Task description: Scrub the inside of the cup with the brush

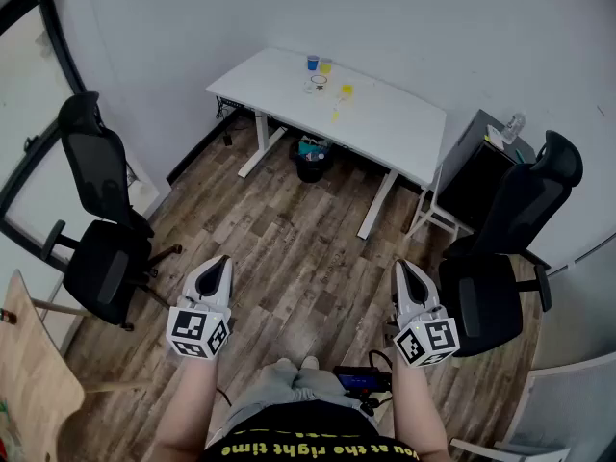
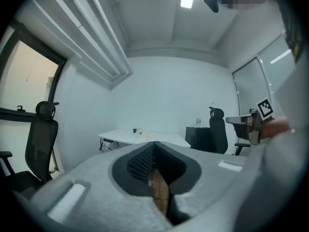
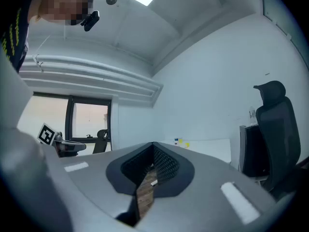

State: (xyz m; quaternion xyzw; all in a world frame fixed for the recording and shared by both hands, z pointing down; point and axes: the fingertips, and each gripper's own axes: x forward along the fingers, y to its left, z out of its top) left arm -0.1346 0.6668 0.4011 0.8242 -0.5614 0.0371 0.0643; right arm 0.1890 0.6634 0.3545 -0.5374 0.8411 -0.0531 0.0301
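Observation:
A white table [image 1: 385, 123] stands far ahead against the wall. On it are a blue cup [image 1: 313, 63], a yellow cup [image 1: 326, 65], a clear glass item [image 1: 319, 82] and small yellow pieces [image 1: 346, 89]; they are too small to tell a brush among them. My left gripper [image 1: 221, 261] and right gripper [image 1: 404, 268] hover over the wood floor, well short of the table. Both are shut with nothing between the jaws. In the left gripper view the closed left gripper [image 2: 153, 144] points toward the table [image 2: 125, 137]. In the right gripper view the right gripper [image 3: 153, 145] is likewise closed.
One black office chair [image 1: 96, 229] stands at the left and another [image 1: 510, 248] at the right. A black bin [image 1: 310, 162] sits under the table. A dark cabinet [image 1: 476, 166] with a bottle [image 1: 513, 126] on top is right of the table. A wooden panel [image 1: 29, 373] is at the lower left.

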